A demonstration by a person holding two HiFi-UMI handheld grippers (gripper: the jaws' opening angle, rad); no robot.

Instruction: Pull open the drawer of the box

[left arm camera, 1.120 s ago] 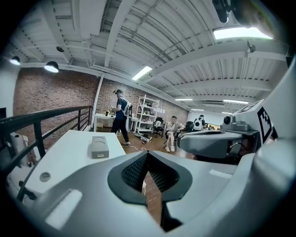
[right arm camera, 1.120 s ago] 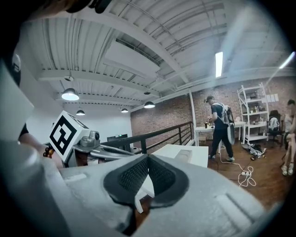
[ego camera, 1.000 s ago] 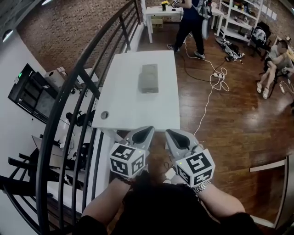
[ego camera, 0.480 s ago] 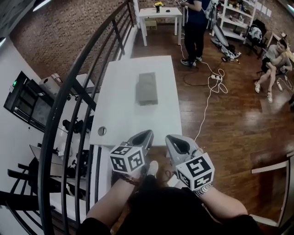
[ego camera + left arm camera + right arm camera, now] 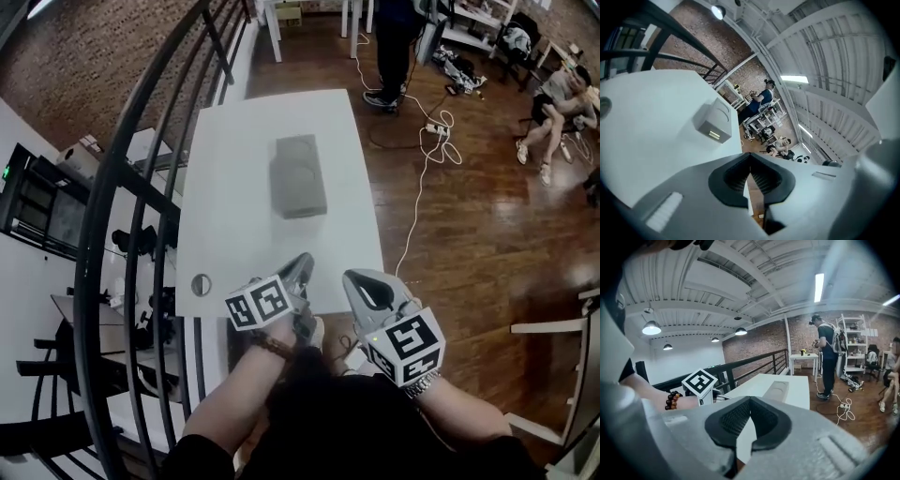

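The grey box (image 5: 300, 176) lies on the middle of the white table (image 5: 234, 234), well beyond both grippers. In the left gripper view the box (image 5: 715, 123) shows its drawer front with a small pale handle, facing me. The right gripper view shows the box (image 5: 777, 390) further up the tabletop. My left gripper (image 5: 304, 264) hovers over the table's near edge, jaws shut and holding nothing (image 5: 750, 157). Just off that edge, to the right, my right gripper (image 5: 361, 279) is also shut with nothing in it (image 5: 750, 400).
A black metal railing (image 5: 141, 187) runs along the table's left side. A round cable hole (image 5: 202, 284) sits in the table's near left corner. A white cable and power strip (image 5: 433, 141) lie on the wood floor. One person stands beyond the table (image 5: 392, 37); another sits at far right (image 5: 553, 103).
The view has drawn closer to the table, so the box sits nearer. My left gripper has moved forward over the table's near edge. Both grippers stay shut.
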